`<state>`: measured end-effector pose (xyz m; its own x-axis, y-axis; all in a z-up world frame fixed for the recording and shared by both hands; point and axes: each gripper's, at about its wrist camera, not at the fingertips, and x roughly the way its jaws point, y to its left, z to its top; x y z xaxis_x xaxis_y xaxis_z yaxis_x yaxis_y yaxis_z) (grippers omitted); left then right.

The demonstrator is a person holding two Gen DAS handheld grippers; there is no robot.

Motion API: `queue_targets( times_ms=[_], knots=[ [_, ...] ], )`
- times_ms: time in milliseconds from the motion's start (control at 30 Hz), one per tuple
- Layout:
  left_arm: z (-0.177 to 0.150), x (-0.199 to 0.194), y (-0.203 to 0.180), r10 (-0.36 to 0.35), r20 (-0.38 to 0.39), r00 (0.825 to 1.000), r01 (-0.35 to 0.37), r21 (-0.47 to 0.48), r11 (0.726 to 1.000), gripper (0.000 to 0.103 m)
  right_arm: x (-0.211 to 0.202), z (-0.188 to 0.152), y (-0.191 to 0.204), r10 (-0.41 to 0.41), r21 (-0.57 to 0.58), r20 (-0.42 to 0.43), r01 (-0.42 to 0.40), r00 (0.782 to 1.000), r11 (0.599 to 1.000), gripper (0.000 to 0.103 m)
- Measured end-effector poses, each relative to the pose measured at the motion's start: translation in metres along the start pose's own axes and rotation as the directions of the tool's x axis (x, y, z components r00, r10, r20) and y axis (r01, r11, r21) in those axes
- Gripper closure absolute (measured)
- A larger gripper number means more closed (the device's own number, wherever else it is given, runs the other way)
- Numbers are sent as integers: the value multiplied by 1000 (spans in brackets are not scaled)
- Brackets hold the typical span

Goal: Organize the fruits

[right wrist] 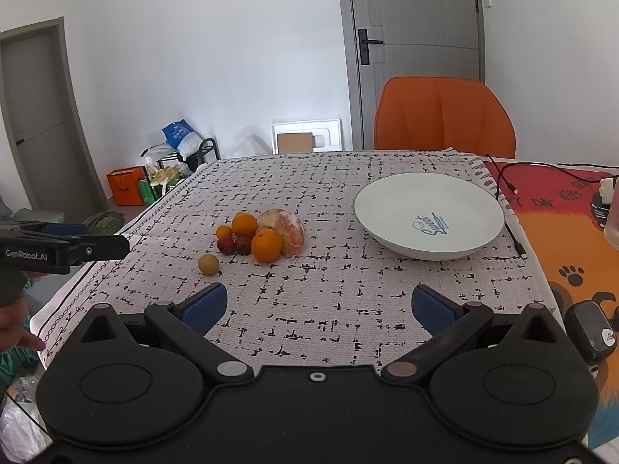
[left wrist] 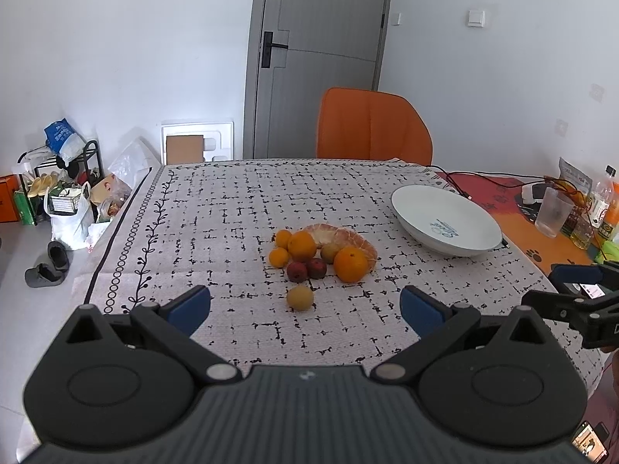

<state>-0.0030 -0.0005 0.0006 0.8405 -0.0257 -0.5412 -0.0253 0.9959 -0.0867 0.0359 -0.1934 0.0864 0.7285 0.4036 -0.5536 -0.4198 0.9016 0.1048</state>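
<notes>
A pile of fruit (left wrist: 321,251) lies mid-table: oranges, small red fruits and a peeled citrus (left wrist: 340,237). One yellowish fruit (left wrist: 300,297) lies apart, nearest me. An empty white plate (left wrist: 445,218) stands to the right of the pile. My left gripper (left wrist: 305,309) is open and empty, just short of the lone fruit. My right gripper (right wrist: 319,305) is open and empty over bare cloth, with the pile (right wrist: 263,236) ahead left and the plate (right wrist: 429,214) ahead right. The right gripper also shows at the right edge of the left wrist view (left wrist: 572,294).
An orange chair (left wrist: 373,125) stands at the table's far side. Cables (right wrist: 506,189), a plastic cup (left wrist: 553,212) and bottles (left wrist: 603,201) sit on the right part of the table. Bags and shoes lie on the floor at left (left wrist: 65,208).
</notes>
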Motion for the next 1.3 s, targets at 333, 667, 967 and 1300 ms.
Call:
queue_targets(
  times_ms=[333,667,967,1300],
  knots=[
    [-2,0,0,1,0,1000,-1,3,1000,0,2,-1,1,3,-4,-7,-3,1000,1000,0],
    [-5,14,7,7,-3,1000,-7,-22,1000,0,11,-2,-8,2,35,-2,-2,1000,999,0],
    [0,35,17,35,50,998,-33,-50,998,0,37,0,-11,-21,16,-17,21,1000,1000,0],
    [3,66,13,14,7,1000,-14,-48,999,2,58,3,-10,10,16,-4,-10,1000,1000,0]
  ],
)
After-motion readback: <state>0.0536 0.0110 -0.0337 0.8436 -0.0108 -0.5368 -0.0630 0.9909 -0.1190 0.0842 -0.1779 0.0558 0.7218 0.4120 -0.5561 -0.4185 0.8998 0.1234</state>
